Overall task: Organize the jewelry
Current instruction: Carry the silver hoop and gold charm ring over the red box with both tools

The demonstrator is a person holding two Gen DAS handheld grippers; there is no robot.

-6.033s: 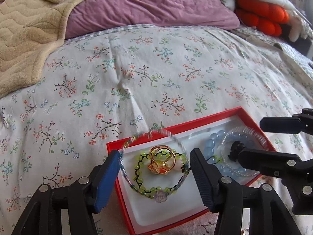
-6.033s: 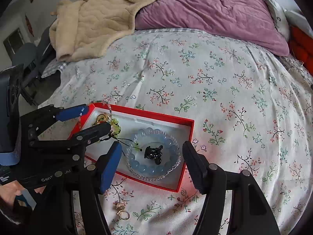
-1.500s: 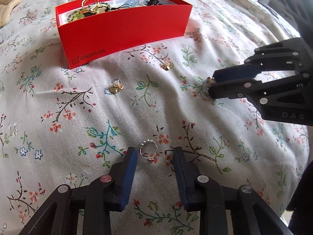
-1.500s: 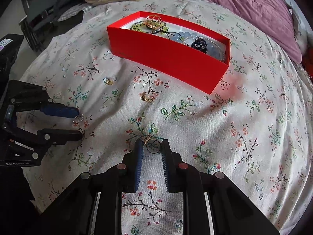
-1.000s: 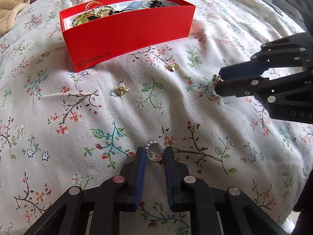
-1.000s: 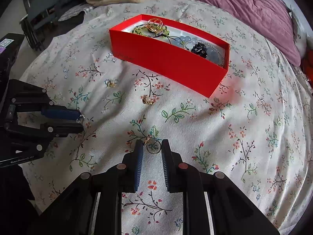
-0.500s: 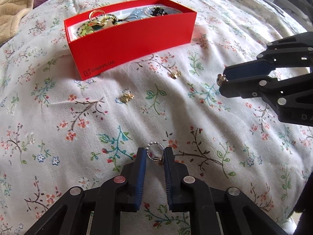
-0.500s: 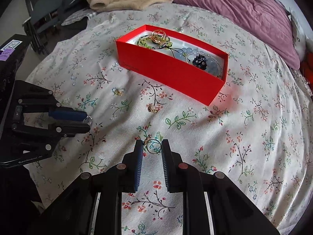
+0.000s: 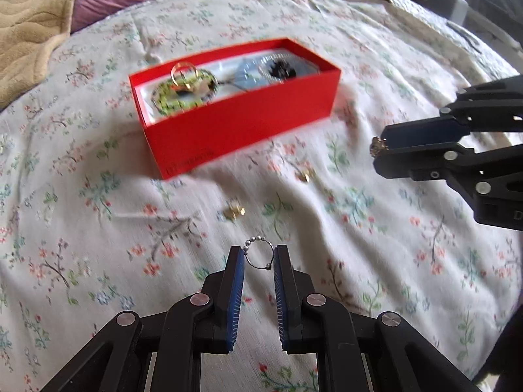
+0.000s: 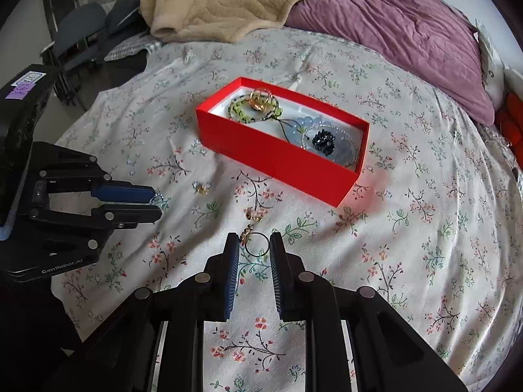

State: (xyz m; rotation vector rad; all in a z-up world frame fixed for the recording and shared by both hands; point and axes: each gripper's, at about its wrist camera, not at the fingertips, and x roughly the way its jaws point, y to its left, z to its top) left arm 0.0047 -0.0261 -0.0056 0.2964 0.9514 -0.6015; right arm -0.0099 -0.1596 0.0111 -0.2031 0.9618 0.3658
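My left gripper (image 9: 259,256) is shut on a thin silver ring with small beads (image 9: 258,254), held above the floral bedspread. My right gripper (image 10: 254,245) is shut on a dark ring with a small gold charm (image 10: 256,243), also lifted off the cloth. Each gripper shows in the other's view, the right gripper (image 9: 380,146) at the right and the left gripper (image 10: 156,203) at the left. Ahead sits an open red box (image 9: 240,124) (image 10: 287,160) holding a gold ring, a green bead bracelet, a blue bead bracelet and a black ornament.
Two small gold pieces (image 9: 233,211) (image 9: 304,175) lie on the bedspread between the grippers and the box, seen again as gold pieces (image 10: 202,188) (image 10: 253,215). A beige blanket (image 10: 222,0) and a purple pillow (image 10: 392,32) lie beyond. The bed edge falls away at the left, with chairs (image 10: 78,32) there.
Both grippers have risen off the bedspread with their rings still pinched. The red box now sits lower and more central in both views.
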